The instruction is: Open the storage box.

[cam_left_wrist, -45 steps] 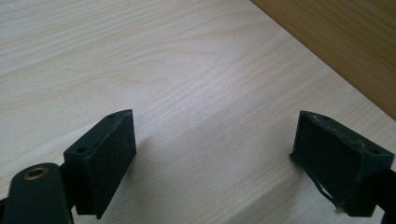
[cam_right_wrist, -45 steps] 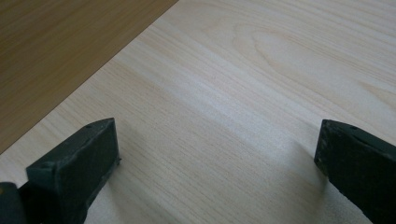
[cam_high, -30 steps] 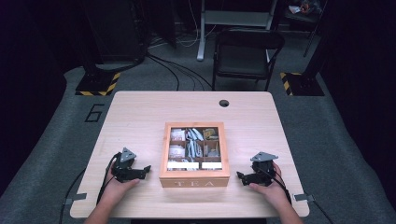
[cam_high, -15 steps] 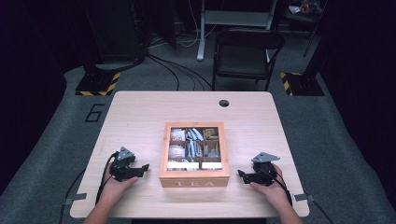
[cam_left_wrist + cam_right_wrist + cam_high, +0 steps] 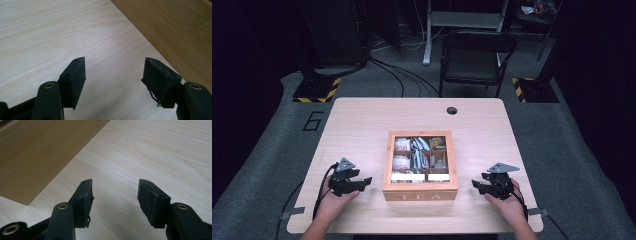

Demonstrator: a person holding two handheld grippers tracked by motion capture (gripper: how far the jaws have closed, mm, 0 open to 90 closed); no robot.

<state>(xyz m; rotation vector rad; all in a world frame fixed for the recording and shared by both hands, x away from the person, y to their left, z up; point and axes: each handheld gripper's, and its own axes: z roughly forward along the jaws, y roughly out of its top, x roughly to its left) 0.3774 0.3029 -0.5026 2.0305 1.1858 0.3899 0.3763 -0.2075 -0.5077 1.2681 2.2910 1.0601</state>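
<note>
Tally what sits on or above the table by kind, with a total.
Wooden tea box: 1
Tools: 2, the left tool and the right tool, both open and empty
Hands: 2, the left hand and the right hand
Total: 5

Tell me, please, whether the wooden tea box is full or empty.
Largely full: through the top of the tea box, the compartments hold tea packets. Whether a clear lid covers them, the high view cannot tell.

A black chair (image 5: 477, 52) stands behind the table (image 5: 362, 125), cables (image 5: 397, 75) on the floor
</note>
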